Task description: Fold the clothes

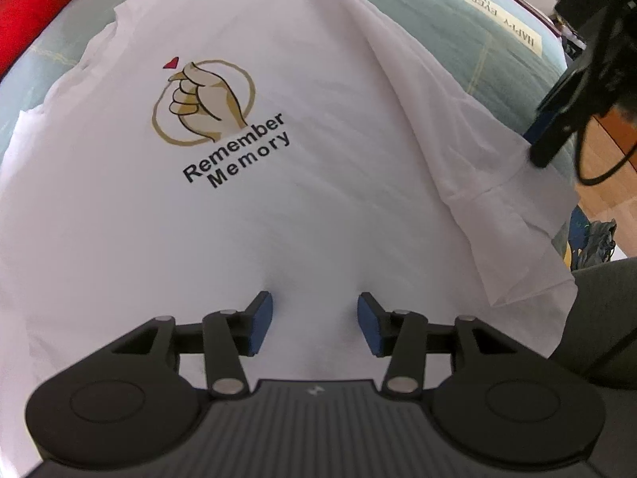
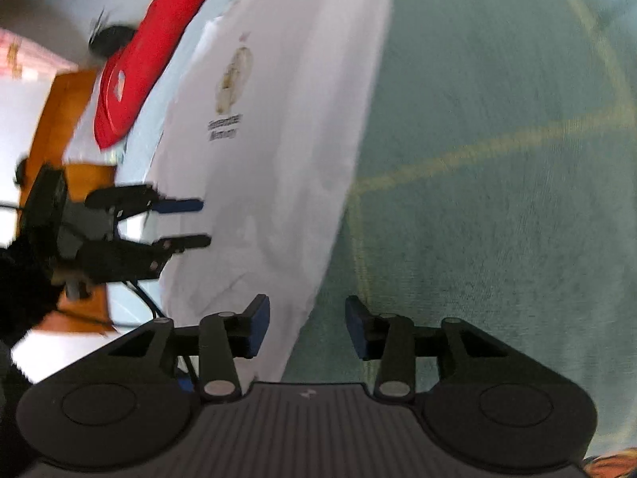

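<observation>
It looks like a home bedroom: a white T-shirt [image 1: 278, 183] lies spread on a bed with a pale green quilted cover [image 2: 497, 183], a red pillow [image 2: 139, 63] at its edge, and wooden flooring [image 1: 613, 167] beside it

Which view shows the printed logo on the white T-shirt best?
The left wrist view: the hand-and-heart logo on the white T-shirt is sharp, its lettering readable. The right wrist view shows it small, blurred and sideways.

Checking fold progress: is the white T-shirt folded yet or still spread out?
Mostly spread: the white T-shirt lies flat, print up, on the bed; only its right sleeve side looks doubled over.
</observation>
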Motion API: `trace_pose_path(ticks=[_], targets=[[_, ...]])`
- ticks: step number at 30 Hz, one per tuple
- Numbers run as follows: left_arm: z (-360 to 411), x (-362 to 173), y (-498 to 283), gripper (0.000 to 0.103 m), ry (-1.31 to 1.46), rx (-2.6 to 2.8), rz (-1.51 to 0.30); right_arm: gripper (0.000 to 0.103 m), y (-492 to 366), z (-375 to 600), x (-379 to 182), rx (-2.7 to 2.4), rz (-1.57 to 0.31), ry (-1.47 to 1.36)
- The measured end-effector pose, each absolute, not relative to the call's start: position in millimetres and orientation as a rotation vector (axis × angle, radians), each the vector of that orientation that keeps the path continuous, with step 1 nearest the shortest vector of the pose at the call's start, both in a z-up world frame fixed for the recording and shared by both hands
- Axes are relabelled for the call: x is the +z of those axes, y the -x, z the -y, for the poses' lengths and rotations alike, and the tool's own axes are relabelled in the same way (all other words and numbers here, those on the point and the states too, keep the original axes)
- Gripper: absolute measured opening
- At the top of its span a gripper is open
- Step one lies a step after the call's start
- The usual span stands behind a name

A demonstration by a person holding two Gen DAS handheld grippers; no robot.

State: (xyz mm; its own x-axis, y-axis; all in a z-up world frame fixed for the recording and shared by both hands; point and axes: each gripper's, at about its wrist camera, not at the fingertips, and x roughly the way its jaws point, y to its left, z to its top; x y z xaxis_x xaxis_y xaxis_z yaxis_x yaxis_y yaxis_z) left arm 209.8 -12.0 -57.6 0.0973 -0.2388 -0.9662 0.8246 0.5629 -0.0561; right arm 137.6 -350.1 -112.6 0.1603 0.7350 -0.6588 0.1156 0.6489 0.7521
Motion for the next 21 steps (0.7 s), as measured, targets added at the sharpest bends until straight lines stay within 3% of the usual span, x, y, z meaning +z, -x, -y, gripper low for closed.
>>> trace_pose_path(ticks=[7, 15, 21], targets=[[13.7, -59.7, -212.5, 0.05, -0.603, -0.874, -1.234, 0.047, -156.6, 342.9, -136.2, 0.577, -1.291, -0.969], [16.0, -60.3, -212.1, 0.052, -0.6, -0.875, -1.231, 0.032, -115.7, 359.6, -153.7, 0.541, -1.285, -1.221], [19.2, -61.5, -211.3, 0.054, -0.606, -0.869, -1.23, 0.031, -129.7, 342.2, -156.1, 0.54, -1.285, -1.263]])
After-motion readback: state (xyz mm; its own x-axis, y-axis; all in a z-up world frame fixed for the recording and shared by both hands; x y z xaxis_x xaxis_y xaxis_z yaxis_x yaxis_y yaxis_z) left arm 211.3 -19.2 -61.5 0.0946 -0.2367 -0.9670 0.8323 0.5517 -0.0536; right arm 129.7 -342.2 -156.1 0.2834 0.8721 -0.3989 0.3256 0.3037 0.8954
